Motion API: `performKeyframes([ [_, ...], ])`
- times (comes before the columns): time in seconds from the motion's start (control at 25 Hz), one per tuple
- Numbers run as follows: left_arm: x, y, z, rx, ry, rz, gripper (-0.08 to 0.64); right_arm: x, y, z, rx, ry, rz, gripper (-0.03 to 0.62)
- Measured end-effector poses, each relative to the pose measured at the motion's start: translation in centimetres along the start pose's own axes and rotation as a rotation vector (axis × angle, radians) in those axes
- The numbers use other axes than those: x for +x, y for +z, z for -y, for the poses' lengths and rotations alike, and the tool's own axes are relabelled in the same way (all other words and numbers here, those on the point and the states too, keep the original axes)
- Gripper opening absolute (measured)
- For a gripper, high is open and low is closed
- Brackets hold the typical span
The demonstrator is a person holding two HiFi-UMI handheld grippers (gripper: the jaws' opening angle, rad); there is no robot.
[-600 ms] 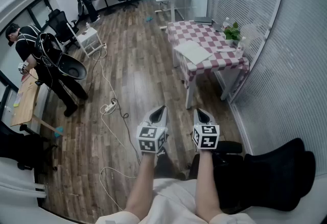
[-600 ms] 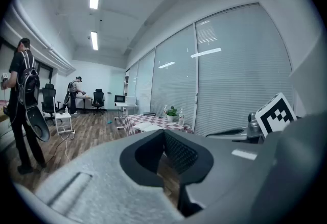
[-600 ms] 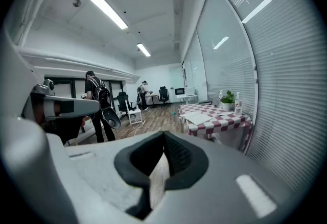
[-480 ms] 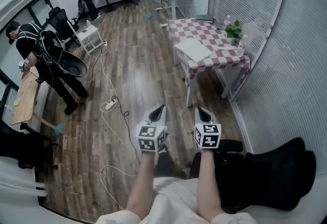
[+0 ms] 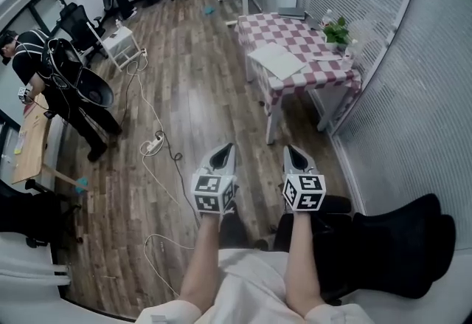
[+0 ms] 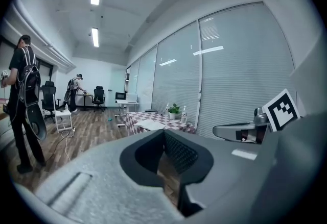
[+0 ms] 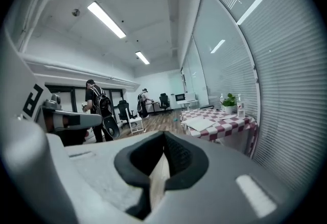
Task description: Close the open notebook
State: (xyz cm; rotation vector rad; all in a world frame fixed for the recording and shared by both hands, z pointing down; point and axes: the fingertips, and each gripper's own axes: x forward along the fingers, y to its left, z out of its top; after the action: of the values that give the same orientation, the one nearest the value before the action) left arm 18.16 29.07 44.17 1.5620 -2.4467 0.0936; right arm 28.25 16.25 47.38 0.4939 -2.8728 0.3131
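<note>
The open notebook lies with its white pages up on a table under a red-and-white checked cloth, some way ahead and to the right. My left gripper and right gripper are held side by side over the wooden floor, well short of the table. Both are shut with nothing in them. In the left gripper view the notebook shows small beyond the closed left gripper. In the right gripper view the notebook lies on the table, past the closed right gripper.
A potted plant and bottles stand at the table's far side. Cables and a power strip trail over the floor to the left. People with gear stand at the left. A black chair is close on my right, beside the blinds.
The view has shifted slightly, with the table a little higher in the head view. Both grippers stay shut, side by side, and have barely moved in the picture.
</note>
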Motion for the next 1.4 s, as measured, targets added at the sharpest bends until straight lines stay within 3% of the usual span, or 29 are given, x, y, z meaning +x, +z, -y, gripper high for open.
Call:
performKeyframes([
  [0.12, 2.3, 1.0, -1.0, -0.011, -0.013, 0.006, 0.008, 1.6, 0.9, 0.1, 0.051, 0.041, 0.02, 0.0],
  [0.24, 4.6, 2.0, -1.9, -0.017, -0.037, 0.014, 0.008, 3.1, 1.8, 0.7, 0.103, 0.029, 0.034, 0.0],
  [0.56, 11.0, 2.8, -4.3, -0.064, -0.114, 0.002, 0.008, 8.1, 2.8, 1.4, 0.166, 0.052, -0.008, 0.0],
  [0.88, 16.6, 4.0, -8.5, -0.052, -0.175, -0.018, 0.008, 14.7, 4.9, 2.6, 0.173, -0.012, -0.006, 0.0],
  [1.2, 19.3, 5.1, -14.5, -0.072, -0.242, -0.004, 0.008, 21.1, 6.3, 1.4, 0.316, -0.013, 0.099, 0.0],
  [1.4, 20.0, 3.9, -18.6, -0.107, -0.224, -0.017, 0.006, 23.1, 5.4, 1.0, 0.321, -0.049, 0.101, 0.0],
])
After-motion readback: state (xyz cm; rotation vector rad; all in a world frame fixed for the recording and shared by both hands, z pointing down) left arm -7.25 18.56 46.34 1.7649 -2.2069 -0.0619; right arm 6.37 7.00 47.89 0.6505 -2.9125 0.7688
